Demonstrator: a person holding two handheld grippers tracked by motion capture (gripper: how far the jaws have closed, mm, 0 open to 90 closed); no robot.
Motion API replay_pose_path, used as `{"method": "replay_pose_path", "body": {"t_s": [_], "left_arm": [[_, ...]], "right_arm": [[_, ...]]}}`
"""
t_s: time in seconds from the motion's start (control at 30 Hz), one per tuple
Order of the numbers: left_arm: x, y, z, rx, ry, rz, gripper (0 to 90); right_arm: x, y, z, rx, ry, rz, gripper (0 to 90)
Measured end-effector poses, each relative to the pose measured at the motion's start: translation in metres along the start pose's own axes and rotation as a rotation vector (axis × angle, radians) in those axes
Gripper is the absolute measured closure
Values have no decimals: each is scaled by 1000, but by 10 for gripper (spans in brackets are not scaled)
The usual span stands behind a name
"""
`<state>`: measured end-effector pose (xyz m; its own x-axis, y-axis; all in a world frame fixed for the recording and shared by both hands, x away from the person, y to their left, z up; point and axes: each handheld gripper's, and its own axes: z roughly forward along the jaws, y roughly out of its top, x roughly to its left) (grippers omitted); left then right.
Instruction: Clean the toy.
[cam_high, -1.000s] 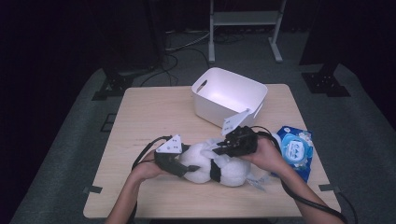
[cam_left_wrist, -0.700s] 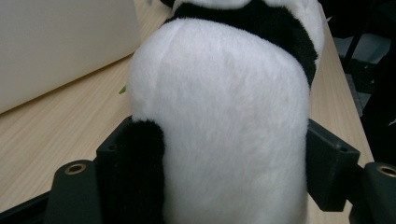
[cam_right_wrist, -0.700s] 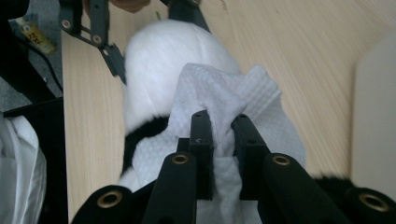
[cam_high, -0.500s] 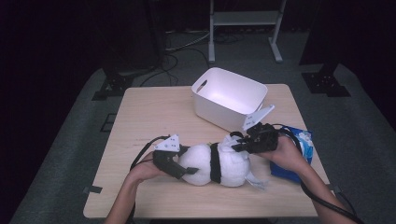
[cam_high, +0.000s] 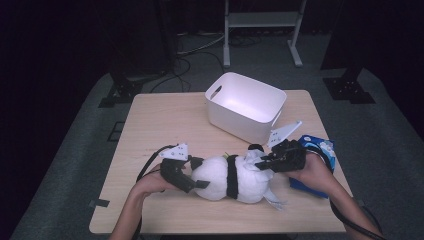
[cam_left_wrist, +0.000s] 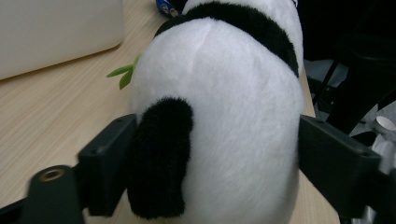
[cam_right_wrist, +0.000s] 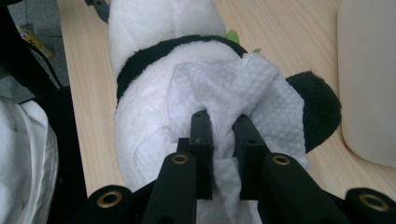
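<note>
Your left gripper (cam_high: 192, 181): clamps the toy panda (cam_high: 220, 176).
Your right gripper (cam_right_wrist: 219, 123): pinches a wipe (cam_right_wrist: 252, 88) on the panda.
Behind the panda: white bin (cam_high: 245, 106).
Right of the panda: blue packet (cam_high: 320, 146).

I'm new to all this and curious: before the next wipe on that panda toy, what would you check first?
1. Left gripper clamped around the panda: ok, jaws press both sides.
2. Right gripper shut on the wipe: ok.
3. Wipe touching the plush: ok.
4. Panda resting on the table: ok.
5. White bin clear of the hands: ok, apart.
6. Wipe still damp: cannot tell.
</note>
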<state>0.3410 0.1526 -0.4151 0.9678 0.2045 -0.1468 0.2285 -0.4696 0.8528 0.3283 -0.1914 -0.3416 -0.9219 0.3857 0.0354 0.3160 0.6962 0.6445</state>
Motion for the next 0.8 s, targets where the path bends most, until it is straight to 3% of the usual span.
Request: {"method": "replay_pose_path", "body": {"t_s": [0.17,0.3,0.53,0.8], "left_arm": [[1,-1,-1,-5,3,-9,232],[0,1,0,2,8,3,234],[-5,5,1,3,10,24,237],[-8,8,2,6,9,44,238]], "right_arm": [[4,11,2,-15,-20,-26,798],[10,26,9,-32,3,-56,798],[29,68,43,-13,61,-153,802],[42,100,66,-1,99,-206,802]]}}
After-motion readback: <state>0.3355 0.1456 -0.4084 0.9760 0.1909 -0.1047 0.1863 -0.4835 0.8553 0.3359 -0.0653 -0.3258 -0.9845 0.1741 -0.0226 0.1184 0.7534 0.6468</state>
